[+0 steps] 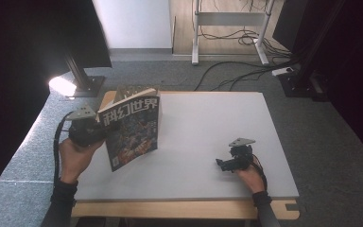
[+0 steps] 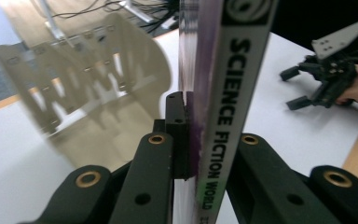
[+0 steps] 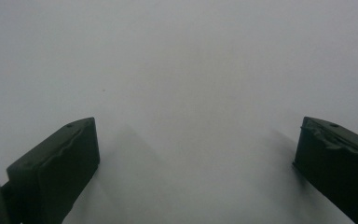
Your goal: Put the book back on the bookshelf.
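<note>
Over the white surface's [image 1: 208, 142] left edge, my left gripper [image 2: 200, 140] is clenched on the glossy sci-fi magazine w/ colourful cover [image 1: 132, 130], held upright prob. for slotting into the beige rack [image 2: 88, 88] behind, while my right gripper [image 1: 228, 163] rests released, empty.

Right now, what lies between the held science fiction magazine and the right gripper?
Bare white tabletop between magazine and right gripper, seen in the high view.

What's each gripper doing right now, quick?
Left gripper: shut on the magazine, held upright off the table.
Right gripper: open, empty, low over the table.
</note>
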`<action>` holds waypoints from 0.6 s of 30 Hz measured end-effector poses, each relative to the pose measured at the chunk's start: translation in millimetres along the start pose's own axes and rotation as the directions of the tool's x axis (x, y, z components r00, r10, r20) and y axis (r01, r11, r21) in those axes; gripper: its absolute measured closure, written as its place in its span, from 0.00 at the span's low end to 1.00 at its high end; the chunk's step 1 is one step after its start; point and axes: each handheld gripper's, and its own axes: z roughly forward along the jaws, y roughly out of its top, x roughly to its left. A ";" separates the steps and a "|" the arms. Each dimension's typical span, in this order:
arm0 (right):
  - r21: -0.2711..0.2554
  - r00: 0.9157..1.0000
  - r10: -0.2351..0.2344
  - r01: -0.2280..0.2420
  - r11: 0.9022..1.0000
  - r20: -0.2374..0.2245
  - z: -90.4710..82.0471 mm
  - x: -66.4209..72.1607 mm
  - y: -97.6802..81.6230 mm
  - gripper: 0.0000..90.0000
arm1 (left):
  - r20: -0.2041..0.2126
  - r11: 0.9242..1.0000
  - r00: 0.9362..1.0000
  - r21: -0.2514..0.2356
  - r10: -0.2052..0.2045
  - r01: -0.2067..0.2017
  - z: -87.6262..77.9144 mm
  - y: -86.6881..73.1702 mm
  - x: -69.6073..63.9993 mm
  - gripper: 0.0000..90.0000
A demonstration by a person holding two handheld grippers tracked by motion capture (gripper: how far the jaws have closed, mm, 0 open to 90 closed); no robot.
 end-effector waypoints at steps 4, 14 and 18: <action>0.004 1.000 -0.004 0.004 1.000 0.008 0.6 1.4 -0.1 0.00 | -0.040 1.000 0.999 0.001 -0.025 0.025 -11.3 -2.7 9.1 0.92; 0.002 1.000 -0.007 0.006 1.000 0.009 0.8 1.5 -0.5 0.00 | -0.131 0.996 0.987 -0.018 -0.089 0.088 -32.3 -8.6 38.3 0.92; 0.002 1.000 -0.006 0.006 1.000 0.009 0.8 1.6 -0.5 0.00 | -0.149 0.994 0.983 -0.024 -0.109 0.106 -29.6 -6.7 48.1 0.92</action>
